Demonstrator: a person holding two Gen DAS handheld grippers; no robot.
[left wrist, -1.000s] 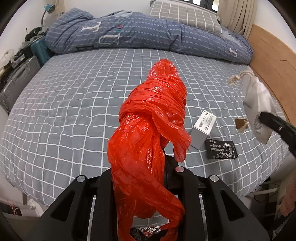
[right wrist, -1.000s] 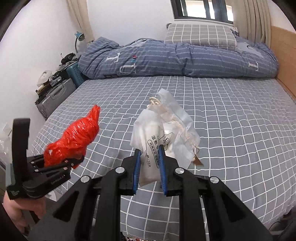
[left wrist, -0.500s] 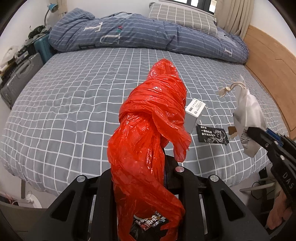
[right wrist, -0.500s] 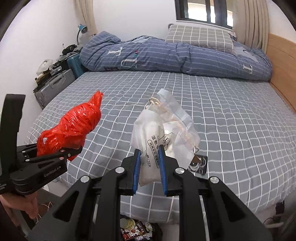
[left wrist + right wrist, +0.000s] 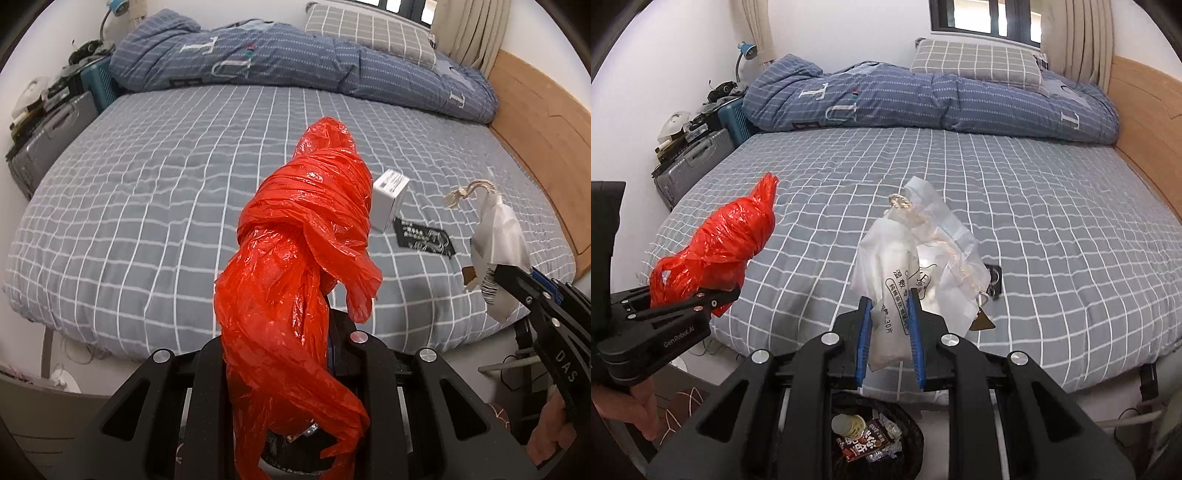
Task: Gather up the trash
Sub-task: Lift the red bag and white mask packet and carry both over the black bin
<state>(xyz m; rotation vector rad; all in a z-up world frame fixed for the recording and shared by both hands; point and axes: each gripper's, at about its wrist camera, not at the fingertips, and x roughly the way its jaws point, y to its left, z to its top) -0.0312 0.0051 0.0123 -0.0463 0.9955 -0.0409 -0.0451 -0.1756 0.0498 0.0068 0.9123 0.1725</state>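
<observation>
Nearest, a trash bin [image 5: 875,439] with wrappers inside sits on the floor below both grippers, likely where the load is headed. The right gripper [image 5: 889,328] has its fingers closed on a white plastic bag [image 5: 905,266]; the left gripper [image 5: 701,299] is clamped on a twisted red bag [image 5: 295,266]. Both are held clear above the bed [image 5: 129,192], ready to drop. Farther off, 1 white box [image 5: 389,197] and 1 black card [image 5: 424,236] lie uncollected.
</observation>
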